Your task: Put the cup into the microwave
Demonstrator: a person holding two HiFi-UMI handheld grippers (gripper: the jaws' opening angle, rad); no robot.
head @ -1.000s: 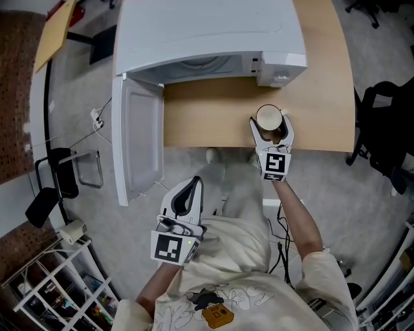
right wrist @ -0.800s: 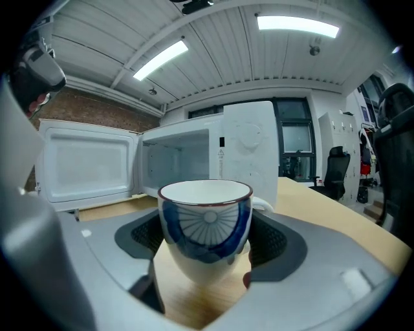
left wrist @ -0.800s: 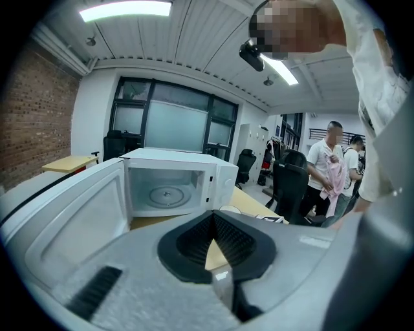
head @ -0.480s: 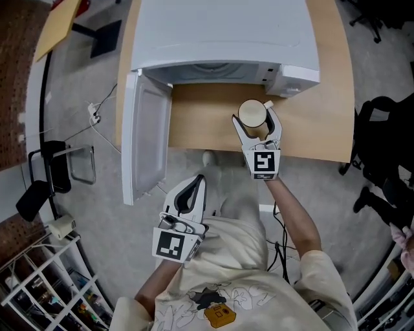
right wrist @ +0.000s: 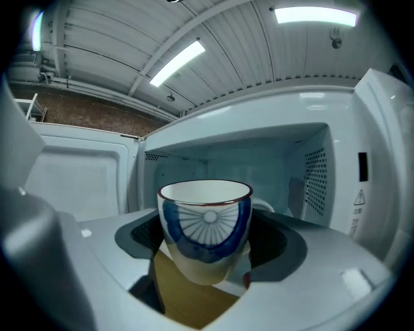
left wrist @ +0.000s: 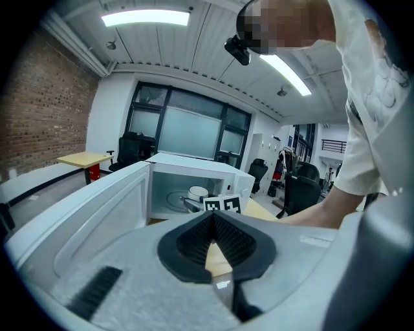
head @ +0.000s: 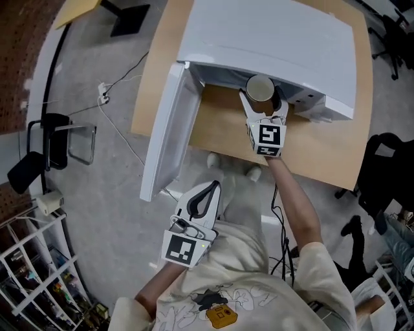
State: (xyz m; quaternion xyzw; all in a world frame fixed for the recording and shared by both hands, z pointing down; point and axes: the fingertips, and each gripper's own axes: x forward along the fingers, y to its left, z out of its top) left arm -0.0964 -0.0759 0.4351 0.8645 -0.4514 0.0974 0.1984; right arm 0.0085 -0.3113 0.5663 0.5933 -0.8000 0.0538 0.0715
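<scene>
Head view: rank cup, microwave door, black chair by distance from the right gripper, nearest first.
1. cup: gripped by the right gripper.
2. microwave door: open, to its left.
3. black chair: far left, on the floor.

Bright, even overhead light from ceiling strip lamps (right wrist: 315,16), the one in the left gripper view blown out white; head view sharp, shadows soft, a dim band under the microwave (head: 272,39) on the tabletop (head: 223,126). Both gripper views heavy fisheye, black corners, straight lines bowed. Left tongs (left wrist: 211,220) and right tongs (right wrist: 206,249) blur close to the lens; cup (right wrist: 205,220) crisp, microwave cavity behind it dimmer, bluish.
</scene>
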